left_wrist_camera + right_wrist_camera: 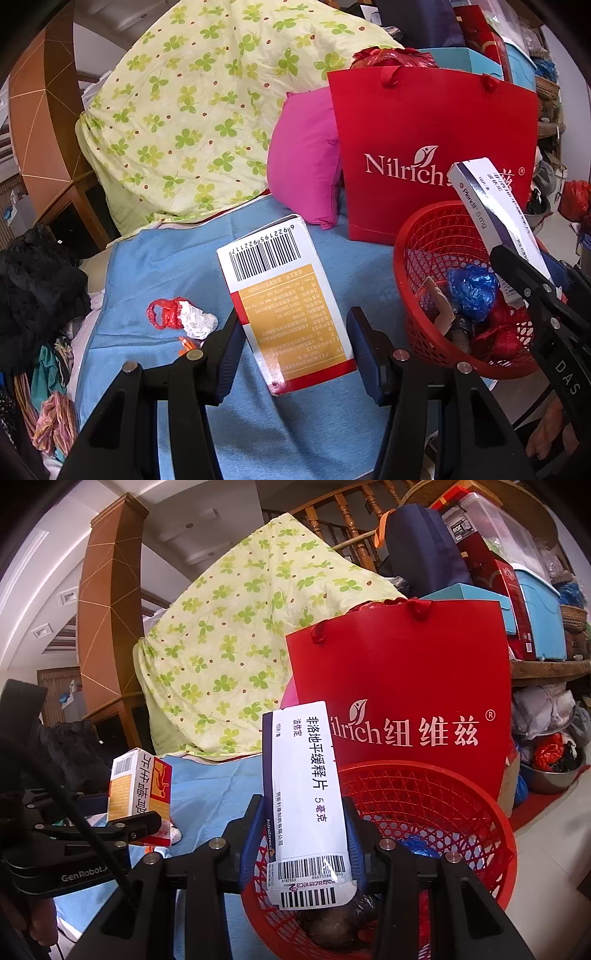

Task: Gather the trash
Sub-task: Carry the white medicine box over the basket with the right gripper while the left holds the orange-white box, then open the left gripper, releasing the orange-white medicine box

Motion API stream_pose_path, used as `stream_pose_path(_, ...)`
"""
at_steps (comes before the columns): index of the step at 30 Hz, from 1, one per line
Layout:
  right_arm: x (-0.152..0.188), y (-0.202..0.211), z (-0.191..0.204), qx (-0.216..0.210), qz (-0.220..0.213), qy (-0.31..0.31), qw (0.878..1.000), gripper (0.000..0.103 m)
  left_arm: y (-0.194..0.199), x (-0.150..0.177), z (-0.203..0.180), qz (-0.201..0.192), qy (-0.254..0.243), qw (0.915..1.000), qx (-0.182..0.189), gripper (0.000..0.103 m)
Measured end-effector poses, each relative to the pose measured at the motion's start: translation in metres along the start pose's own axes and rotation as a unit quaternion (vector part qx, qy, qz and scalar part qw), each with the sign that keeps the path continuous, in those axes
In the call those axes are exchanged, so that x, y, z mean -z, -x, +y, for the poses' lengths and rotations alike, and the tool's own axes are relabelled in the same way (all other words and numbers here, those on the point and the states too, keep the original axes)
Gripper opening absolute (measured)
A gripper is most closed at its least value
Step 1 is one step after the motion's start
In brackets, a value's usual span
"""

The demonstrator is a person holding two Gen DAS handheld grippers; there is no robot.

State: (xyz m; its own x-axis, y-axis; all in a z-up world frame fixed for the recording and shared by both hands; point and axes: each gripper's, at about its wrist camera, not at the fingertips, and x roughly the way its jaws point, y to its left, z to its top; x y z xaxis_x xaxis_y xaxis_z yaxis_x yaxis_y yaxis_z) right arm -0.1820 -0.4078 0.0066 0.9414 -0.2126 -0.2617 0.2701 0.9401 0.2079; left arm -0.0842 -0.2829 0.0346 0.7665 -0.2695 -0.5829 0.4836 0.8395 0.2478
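Over the red basket, the right hand-held gripper pinches an AstraZeneca box; the left hand-held gripper pinches a barcoded box.

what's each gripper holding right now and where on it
The left gripper clamps the orange-and-white box across its lower end. The right gripper clamps the white pill box across its sides near the barcode end, over the red basket.

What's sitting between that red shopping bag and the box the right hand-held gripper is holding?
The red mesh basket, its far rim just before the red shopping bag; the white medicine box is held over its near side. The right wrist view shows it.
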Motion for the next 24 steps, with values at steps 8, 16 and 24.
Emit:
stream_pose_path(8,0.0,0.002,-0.004,0.005,0.001,-0.008,1.0,0.043,0.002,-0.004,-0.006,-0.003,-0.007,1.0,0.004,0.057)
stream_pose_path(16,0.0,0.004,-0.01,0.007,0.0,-0.014,1.0,0.043,0.003,-0.007,-0.012,-0.007,-0.015,0.9998,0.011,0.054)
stream_pose_path(24,0.0,0.004,-0.015,0.009,0.002,-0.021,1.0,0.043,-0.004,-0.008,-0.018,-0.003,-0.013,0.9996,0.024,0.052)
